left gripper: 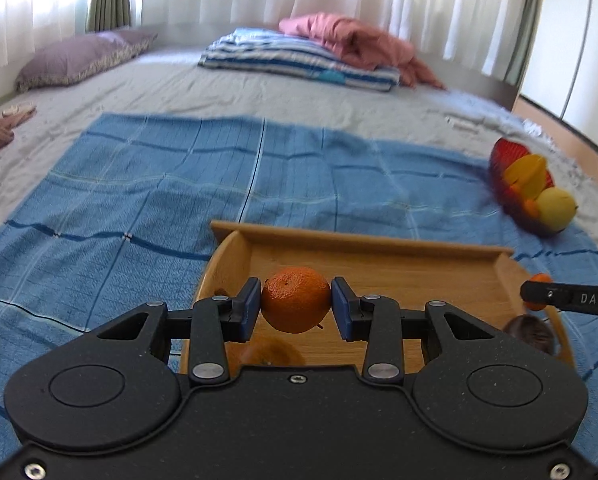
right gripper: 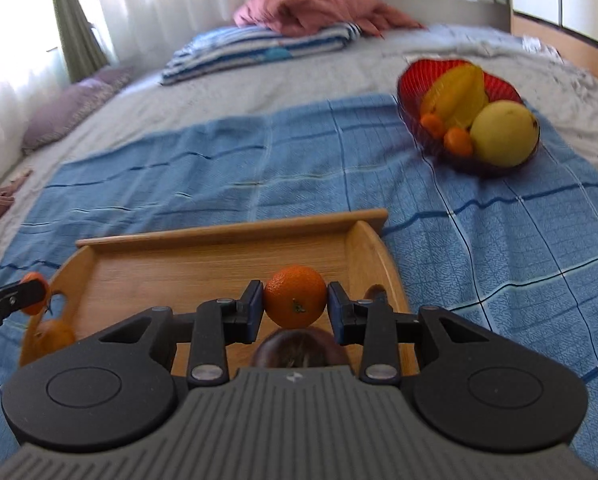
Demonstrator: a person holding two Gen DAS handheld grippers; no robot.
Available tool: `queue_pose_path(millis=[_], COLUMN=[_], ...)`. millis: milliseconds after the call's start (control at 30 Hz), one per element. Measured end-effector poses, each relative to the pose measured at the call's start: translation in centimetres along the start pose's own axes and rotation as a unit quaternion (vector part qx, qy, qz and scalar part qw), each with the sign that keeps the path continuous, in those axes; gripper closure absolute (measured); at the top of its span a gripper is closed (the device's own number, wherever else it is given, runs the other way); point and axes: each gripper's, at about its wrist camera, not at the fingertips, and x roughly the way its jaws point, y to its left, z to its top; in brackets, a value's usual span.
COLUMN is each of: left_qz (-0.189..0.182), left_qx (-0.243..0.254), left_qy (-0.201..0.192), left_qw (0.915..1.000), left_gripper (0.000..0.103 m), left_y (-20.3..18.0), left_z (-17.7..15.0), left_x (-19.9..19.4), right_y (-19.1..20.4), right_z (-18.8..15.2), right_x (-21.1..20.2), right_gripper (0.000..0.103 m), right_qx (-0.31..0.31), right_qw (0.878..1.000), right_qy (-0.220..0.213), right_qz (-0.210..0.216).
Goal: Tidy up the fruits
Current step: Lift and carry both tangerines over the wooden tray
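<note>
The blue cloth [right gripper: 179, 184] carries the wooden tray [right gripper: 235, 232] and, off to the right, the red basket [right gripper: 423, 68] (already holding fruit), nearer the right gripper [right gripper: 295, 304]; it pinches a mandarin [right gripper: 295, 297] above the tray; the left gripper [left gripper: 295, 304] clamps another mandarin [left gripper: 295, 299].

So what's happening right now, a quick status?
Left gripper shut on an orange; right gripper shut on another orange. Both over the wooden tray. Red basket ahead, path looks open.

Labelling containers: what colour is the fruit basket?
Red mesh fruit basket with a darker base; clearest in the right wrist view.
</note>
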Motion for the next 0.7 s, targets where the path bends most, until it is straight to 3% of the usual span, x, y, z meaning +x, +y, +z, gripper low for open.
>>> queue_pose_path(millis=[233, 700], left_qz=[0.017, 0.033], left_qx=[0.001, -0.003], left_qy=[0.023, 0.053], left_qw=[0.9996, 0.9980], left_gripper=[0.067, 0.067], left_y=[0.0, 0.5], left_z=[0.2, 0.1], left_x=[3.2, 5.5], right_y=[0.3, 0.4], right_z=[0.6, 0.5], right_x=[2.3, 4.5], right_gripper=[0.065, 0.064], right_qx=[-0.006, -0.004], right_qw=[1.000, 0.999], right_qy=[0.013, 0.044], right_qz=[-0.020, -0.026])
